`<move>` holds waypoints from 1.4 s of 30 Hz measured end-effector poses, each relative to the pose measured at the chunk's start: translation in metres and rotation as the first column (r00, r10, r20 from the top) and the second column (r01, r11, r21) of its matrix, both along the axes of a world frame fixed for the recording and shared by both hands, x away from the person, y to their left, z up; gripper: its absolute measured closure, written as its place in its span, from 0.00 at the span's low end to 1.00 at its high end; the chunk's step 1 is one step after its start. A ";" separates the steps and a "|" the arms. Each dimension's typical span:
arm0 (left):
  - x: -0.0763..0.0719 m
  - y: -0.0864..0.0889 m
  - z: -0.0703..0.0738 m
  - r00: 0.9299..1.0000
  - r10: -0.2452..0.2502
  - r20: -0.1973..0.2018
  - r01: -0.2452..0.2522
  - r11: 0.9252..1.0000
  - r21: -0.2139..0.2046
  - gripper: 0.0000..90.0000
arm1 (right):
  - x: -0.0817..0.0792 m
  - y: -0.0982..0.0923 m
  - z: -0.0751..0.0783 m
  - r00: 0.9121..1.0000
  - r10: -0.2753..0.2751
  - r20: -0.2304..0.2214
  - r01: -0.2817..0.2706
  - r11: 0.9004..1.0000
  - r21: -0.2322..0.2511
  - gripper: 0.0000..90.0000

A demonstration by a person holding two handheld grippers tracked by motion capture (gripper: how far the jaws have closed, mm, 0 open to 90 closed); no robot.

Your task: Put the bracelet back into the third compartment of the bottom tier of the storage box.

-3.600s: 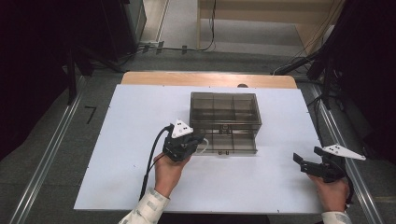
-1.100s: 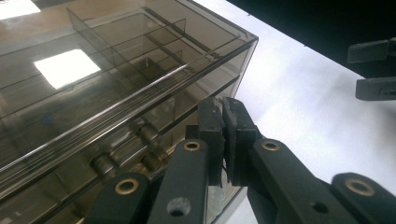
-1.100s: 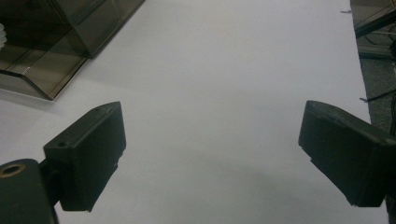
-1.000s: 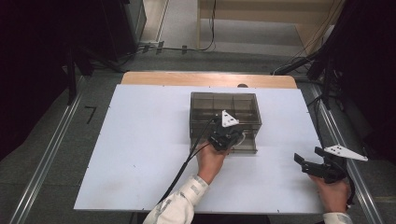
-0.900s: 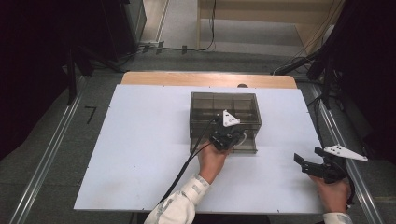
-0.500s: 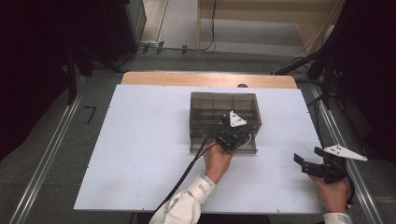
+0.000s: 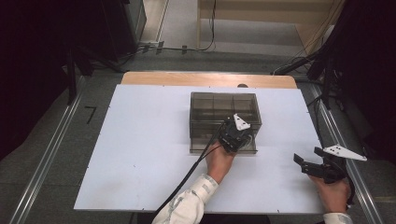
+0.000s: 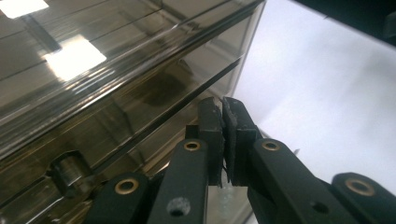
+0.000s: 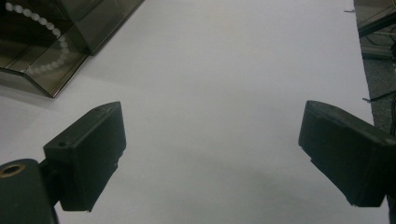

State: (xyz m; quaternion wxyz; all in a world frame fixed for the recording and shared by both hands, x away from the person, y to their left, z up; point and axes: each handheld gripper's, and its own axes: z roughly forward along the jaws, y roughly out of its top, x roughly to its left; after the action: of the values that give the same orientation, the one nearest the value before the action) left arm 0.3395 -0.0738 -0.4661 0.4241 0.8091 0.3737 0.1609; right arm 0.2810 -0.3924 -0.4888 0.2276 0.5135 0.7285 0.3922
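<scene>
A smoky see-through box (image 7: pixel 224 108) with compartments stands on the white table (image 7: pixel 140 140). My left gripper (image 7: pixel 236 134) is at the box's front right part, low over its front face, with its grey plate on top. In the left gripper view the left gripper (image 8: pixel 223 106) has its pads pressed together with nothing between them, tips close to the box front (image 8: pixel 116 70), beside a round knob (image 8: pixel 70 167). My right gripper (image 7: pixel 310 157) hovers near the table's right edge, open. In the right gripper view the right gripper (image 9: pixel 210 135) holds nothing, and the box corner (image 9: pixel 51 42) lies at upper left.
The left gripper's black cable (image 7: pixel 187 176) trails over the table toward the front edge. A wooden strip (image 7: pixel 205 79) runs along the table's back. Metal rails (image 7: pixel 46 158) flank the table, with dark stands and cables on the floor behind.
My left gripper has shifted from the box's front left to its front right, then a little further right and lower, jaws staying shut. The right gripper has not moved.
</scene>
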 end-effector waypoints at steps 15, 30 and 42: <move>0.002 0.000 -0.016 1.000 -0.003 -0.009 0.004 0.997 0.081 0.98 | 0.000 0.000 0.000 1.000 0.001 0.000 -0.001 1.000 -0.002 0.07; -0.006 -0.001 -0.019 0.999 -0.044 -0.029 0.046 0.997 0.058 0.69 | 0.000 -0.001 -0.001 1.000 0.002 -0.001 -0.002 1.000 -0.001 0.07; -0.009 0.002 -0.019 0.999 -0.035 -0.019 0.036 0.999 0.041 0.35 | 0.002 0.001 -0.002 1.000 0.007 -0.004 -0.007 1.000 -0.006 0.07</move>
State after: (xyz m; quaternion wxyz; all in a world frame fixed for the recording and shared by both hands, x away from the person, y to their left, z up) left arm 0.3308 -0.0719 -0.4854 0.4066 0.8256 0.3598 0.1536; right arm 0.2825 -0.3919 -0.4907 0.2265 0.5107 0.7321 0.3898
